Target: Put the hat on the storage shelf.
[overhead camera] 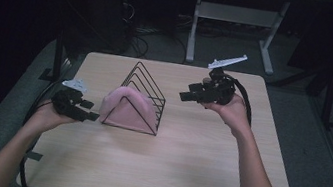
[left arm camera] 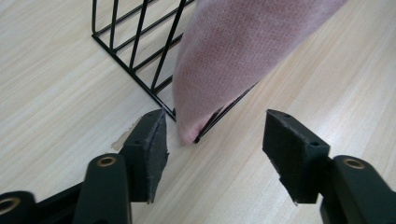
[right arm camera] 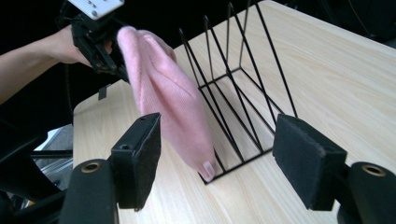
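A black triangular wire rack (overhead camera: 148,86) stands on the wooden table (overhead camera: 184,162), with a pink cloth (overhead camera: 127,108) draped over its near end. My left gripper (overhead camera: 92,112) is open just left of the cloth, its jaws pointing at the cloth's lower corner (left arm camera: 187,133) without touching it. My right gripper (overhead camera: 189,95) is open and held above the table to the right of the rack, facing it. In the right gripper view the pink cloth (right arm camera: 173,105) hangs over the rack wires (right arm camera: 243,102), and the left gripper (right arm camera: 100,46) sits behind it.
A white desk frame (overhead camera: 237,18) and cables lie on the dark floor beyond the table. The table's front half and right side are bare wood. Cables trail from both grippers off the table edges.
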Available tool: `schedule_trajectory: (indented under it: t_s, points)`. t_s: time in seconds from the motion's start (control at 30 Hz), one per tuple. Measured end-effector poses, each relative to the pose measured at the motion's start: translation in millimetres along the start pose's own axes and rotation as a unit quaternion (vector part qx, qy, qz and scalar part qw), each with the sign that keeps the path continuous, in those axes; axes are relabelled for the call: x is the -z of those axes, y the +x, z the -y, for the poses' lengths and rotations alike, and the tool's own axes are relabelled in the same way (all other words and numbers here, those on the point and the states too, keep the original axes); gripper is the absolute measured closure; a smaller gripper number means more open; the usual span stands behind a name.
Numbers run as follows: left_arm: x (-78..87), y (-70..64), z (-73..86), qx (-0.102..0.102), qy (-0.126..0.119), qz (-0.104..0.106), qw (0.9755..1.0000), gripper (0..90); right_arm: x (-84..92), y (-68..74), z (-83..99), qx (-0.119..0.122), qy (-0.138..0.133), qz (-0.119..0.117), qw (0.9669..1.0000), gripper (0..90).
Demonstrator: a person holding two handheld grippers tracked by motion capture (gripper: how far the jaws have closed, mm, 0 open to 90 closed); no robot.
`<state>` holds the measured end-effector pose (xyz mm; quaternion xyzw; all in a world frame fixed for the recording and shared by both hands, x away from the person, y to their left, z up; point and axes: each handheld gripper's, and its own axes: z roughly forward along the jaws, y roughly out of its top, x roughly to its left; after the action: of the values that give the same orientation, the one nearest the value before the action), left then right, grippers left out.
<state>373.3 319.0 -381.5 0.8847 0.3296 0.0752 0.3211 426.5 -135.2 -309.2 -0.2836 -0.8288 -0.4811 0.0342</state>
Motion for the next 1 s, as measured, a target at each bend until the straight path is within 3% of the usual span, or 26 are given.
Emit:
schedule_trajectory:
  t_s: [0.5,1.0]
  points:
    - [4.0,-3.9,7.1,0.016,-0.016,-0.006,0.9997,29.0,26.8,-14.4,34.5,-0.034,-0.007,0.028,0.999,29.9]
    - [7.5,-7.9,9.2,0.029,-0.05,0.003,0.9983,28.0,46.3,-26.8,78.5,-0.07,-0.011,0.052,0.9962,26.9]
